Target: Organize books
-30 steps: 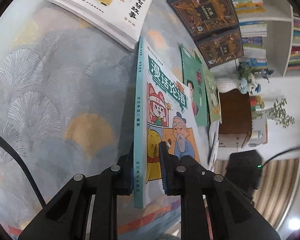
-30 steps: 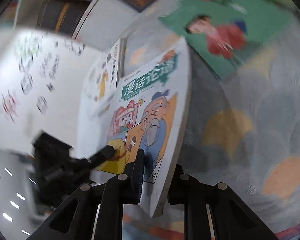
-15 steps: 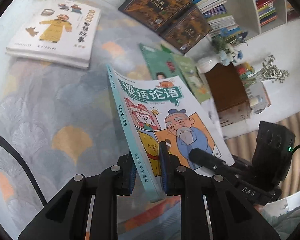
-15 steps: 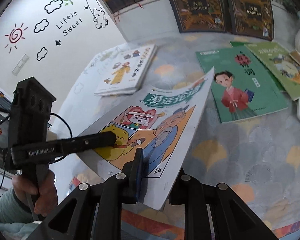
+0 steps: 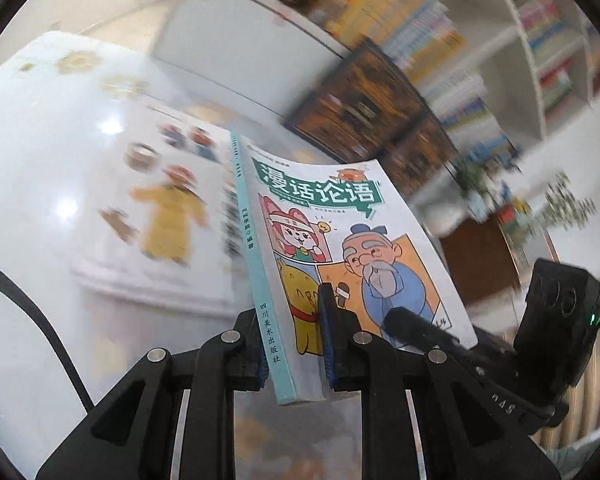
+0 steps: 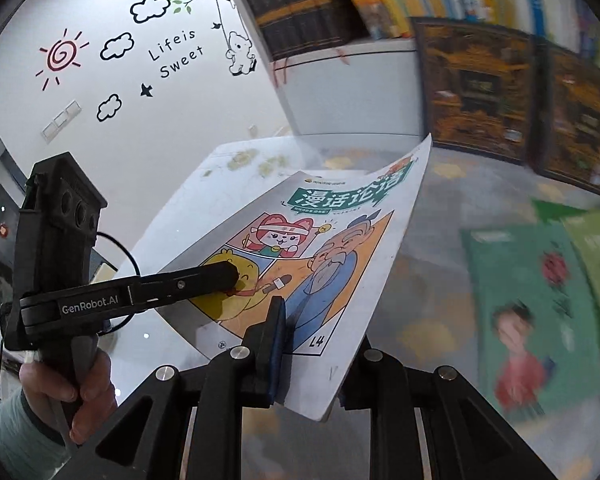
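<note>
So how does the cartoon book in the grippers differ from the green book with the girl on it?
The cartoon book is lifted and tilted, clamped by the left gripper near its spine and the right gripper at its open edge; the green book lies flat on the patterned table. The cartoon cover is white with colored panels; the other is solid green. Both are thin paperbacks.

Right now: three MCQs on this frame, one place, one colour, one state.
1. Where does the left gripper grip the comic book?
A. spine edge
B. top edge
C. nowhere

2. Colour of the book's spine?
A. red
B. teal
C. black

3. State of the right gripper?
A. open, clear of the book
B. shut on a green book
C. shut on the comic book

Answers:
1 A, the fingers straddle the spine.
2 B, the teal strip carries the print.
3 C, the fingers clamp the book's page-side corner in the right wrist view.
</note>
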`<action>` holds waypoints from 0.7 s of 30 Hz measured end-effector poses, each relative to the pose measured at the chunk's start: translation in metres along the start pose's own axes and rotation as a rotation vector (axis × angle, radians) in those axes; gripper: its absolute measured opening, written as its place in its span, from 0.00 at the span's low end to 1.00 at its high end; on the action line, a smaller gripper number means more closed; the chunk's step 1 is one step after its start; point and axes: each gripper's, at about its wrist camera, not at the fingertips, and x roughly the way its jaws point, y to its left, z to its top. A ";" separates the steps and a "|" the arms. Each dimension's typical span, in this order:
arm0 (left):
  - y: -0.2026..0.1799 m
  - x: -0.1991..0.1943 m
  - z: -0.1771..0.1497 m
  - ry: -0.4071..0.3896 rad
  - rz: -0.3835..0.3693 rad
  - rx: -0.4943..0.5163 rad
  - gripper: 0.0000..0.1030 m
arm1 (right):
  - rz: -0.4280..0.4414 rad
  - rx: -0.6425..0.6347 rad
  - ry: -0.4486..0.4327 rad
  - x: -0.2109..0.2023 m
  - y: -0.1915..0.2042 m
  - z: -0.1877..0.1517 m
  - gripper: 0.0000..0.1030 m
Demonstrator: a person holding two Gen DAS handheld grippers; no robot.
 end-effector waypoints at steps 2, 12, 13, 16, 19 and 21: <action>0.019 0.002 0.014 -0.009 0.035 -0.013 0.15 | 0.024 -0.001 0.022 0.030 0.007 0.015 0.19; 0.077 0.028 0.048 -0.020 0.125 -0.055 0.16 | 0.049 0.010 0.094 0.117 0.014 0.048 0.22; 0.078 0.030 0.048 -0.020 0.127 -0.059 0.16 | 0.049 0.020 0.099 0.121 0.014 0.048 0.23; 0.084 0.035 0.048 -0.018 0.136 -0.076 0.16 | 0.050 0.047 0.121 0.131 0.012 0.049 0.24; 0.092 0.036 0.044 -0.029 0.165 -0.120 0.16 | 0.051 0.083 0.155 0.142 0.008 0.044 0.28; 0.099 0.031 0.038 -0.052 0.190 -0.155 0.16 | 0.045 0.130 0.187 0.152 0.001 0.038 0.30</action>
